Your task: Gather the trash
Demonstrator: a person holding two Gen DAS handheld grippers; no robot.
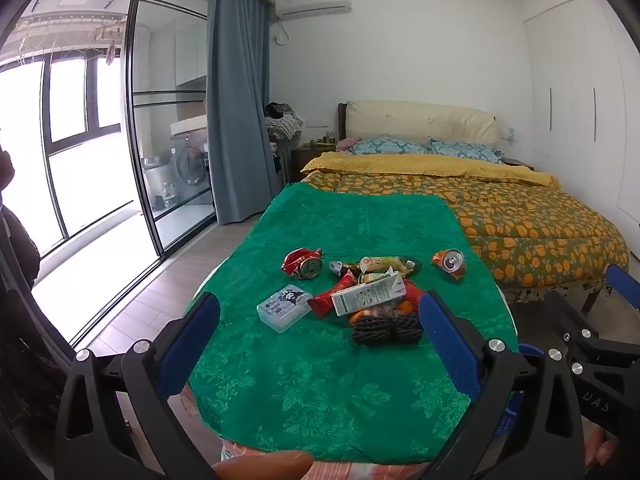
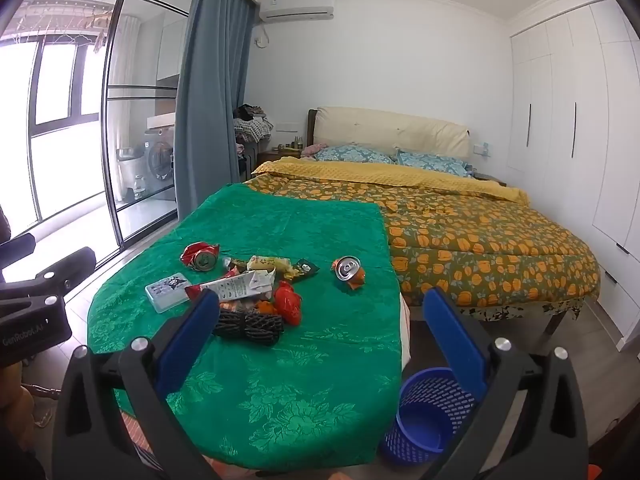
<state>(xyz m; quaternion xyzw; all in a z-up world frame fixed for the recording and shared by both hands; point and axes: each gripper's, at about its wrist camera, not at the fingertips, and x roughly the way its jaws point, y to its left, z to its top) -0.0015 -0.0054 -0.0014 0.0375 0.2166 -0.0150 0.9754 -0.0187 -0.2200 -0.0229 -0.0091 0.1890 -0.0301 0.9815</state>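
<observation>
Trash lies in a heap on the green cloth point(image 1: 320, 380) point(image 2: 280, 380) of a table: a crushed red can point(image 1: 303, 265) point(image 2: 201, 257), a crushed orange can point(image 1: 450, 263) point(image 2: 349, 270), a white carton point(image 1: 368, 294) point(image 2: 240, 285), snack wrappers point(image 1: 380, 265) point(image 2: 268, 265), a red wrapper point(image 2: 289, 302) and a bundle of black cord point(image 1: 386, 330) point(image 2: 250, 325). A clear plastic box point(image 1: 284, 307) point(image 2: 167, 290) sits at the heap's left. My left gripper point(image 1: 320, 344) stands open, short of the heap. My right gripper point(image 2: 320, 336) is open too, with nothing between its fingers. A blue mesh bin point(image 2: 426, 416) stands on the floor right of the table.
A bed point(image 1: 500, 216) point(image 2: 480, 240) with a pumpkin-print quilt adjoins the table's far right side. Glass sliding doors point(image 1: 100, 160) and a blue curtain point(image 1: 238, 120) fill the left. White wardrobes point(image 2: 572, 140) line the right wall. The other gripper shows at each view's edge.
</observation>
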